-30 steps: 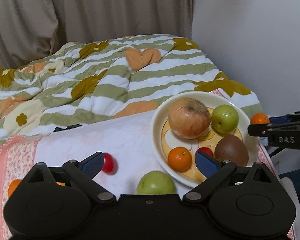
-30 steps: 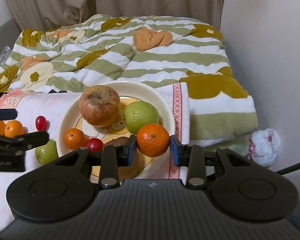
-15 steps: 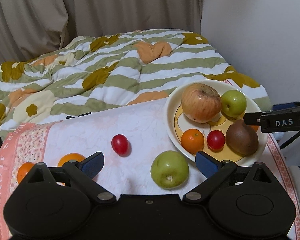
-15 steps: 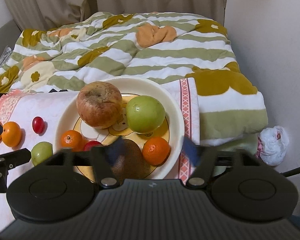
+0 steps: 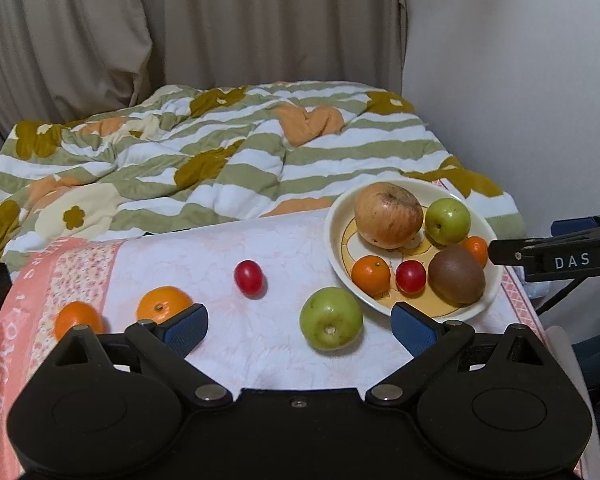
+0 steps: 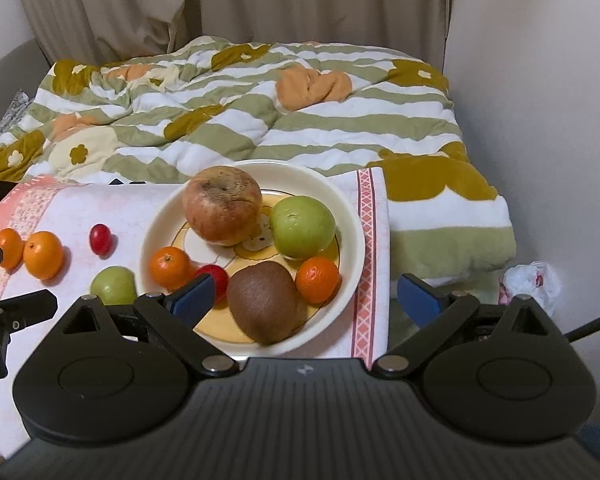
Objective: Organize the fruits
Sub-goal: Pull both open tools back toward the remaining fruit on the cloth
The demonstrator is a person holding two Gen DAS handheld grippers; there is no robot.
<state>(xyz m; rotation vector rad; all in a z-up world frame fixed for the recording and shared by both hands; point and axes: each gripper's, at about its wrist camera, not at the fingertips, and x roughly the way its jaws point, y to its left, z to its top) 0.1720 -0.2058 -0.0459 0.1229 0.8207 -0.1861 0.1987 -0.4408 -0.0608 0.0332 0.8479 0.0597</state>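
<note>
A cream plate [image 6: 352, 216] holds a big apple [image 6: 222, 204], a green apple [image 6: 302, 226], a kiwi [image 6: 266, 300], two mandarins [image 6: 318, 278] and a red grape tomato [image 6: 219, 276]. My right gripper [image 6: 304, 298] stands open above the plate's near side, nothing between its blue pads. On the pink cloth [image 5: 204, 256] lie a green apple [image 5: 331, 318], a red grape tomato [image 5: 249, 277] and two mandarins [image 5: 164, 308]. My left gripper [image 5: 300, 322] is open over the cloth; the loose green apple lies between and just beyond its pads, untouched.
A striped, flowered quilt [image 5: 228, 160] covers the bed behind the cloth. Curtains [image 5: 180, 32] hang at the back, and a white wall [image 5: 520, 80] stands at the right. A crumpled white bag [image 6: 534, 278] lies on the floor to the right.
My right gripper opened and let go of a mandarin, which now lies on the plate beside the kiwi. My left gripper drew back, so more of the cloth and loose fruit shows.
</note>
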